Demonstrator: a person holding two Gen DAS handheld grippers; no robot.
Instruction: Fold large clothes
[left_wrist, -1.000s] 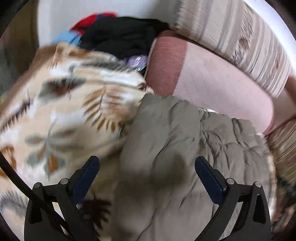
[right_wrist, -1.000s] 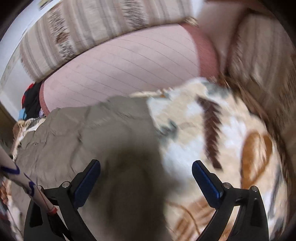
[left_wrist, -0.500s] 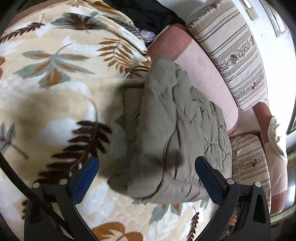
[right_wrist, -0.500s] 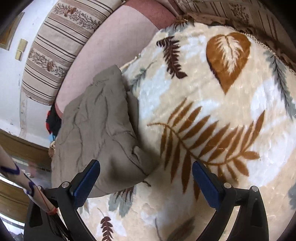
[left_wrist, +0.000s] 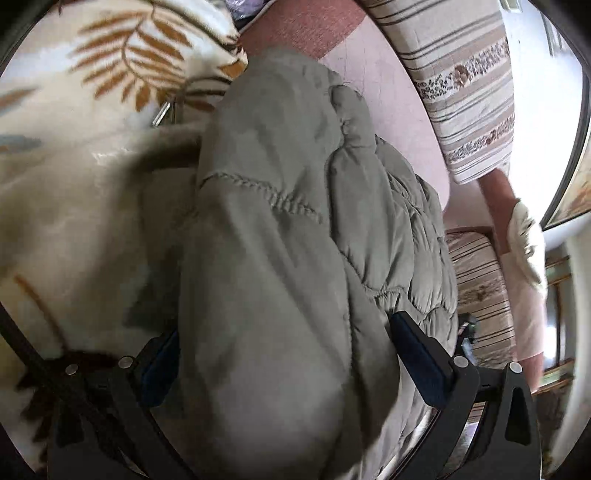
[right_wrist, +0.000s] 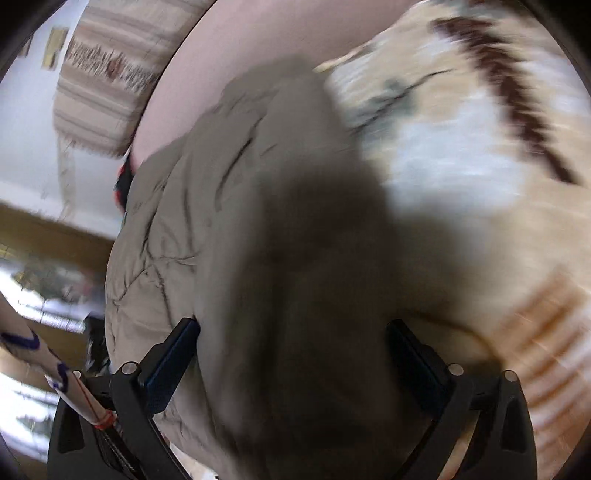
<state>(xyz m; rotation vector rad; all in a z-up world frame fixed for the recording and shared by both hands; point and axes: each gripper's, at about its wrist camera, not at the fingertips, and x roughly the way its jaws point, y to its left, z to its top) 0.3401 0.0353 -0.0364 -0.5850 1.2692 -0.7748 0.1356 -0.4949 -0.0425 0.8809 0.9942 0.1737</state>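
A folded olive-grey quilted jacket (left_wrist: 288, 229) lies on a cream blanket with a leaf print (left_wrist: 74, 155). My left gripper (left_wrist: 284, 354) is open, its jaws wide apart on either side of the jacket's near fold, which bulges up between them. In the right wrist view the same jacket (right_wrist: 229, 221) fills the middle, blurred. My right gripper (right_wrist: 291, 354) is open too, with the jacket's near edge between its blue pads (right_wrist: 173, 354). Whether the pads touch the fabric is unclear.
The blanket (right_wrist: 461, 166) covers a sofa with a pink seat cushion (left_wrist: 388, 96) and striped back cushions (left_wrist: 469, 85). A striped armrest (left_wrist: 476, 288) lies to the right of the jacket. A pile of dark clothes (right_wrist: 123, 184) sits beyond the jacket's far end.
Both grippers have dropped down close onto the jacket, from well above it to straddling its near fold. The jaws stay wide apart. The jacket stays folded in place.
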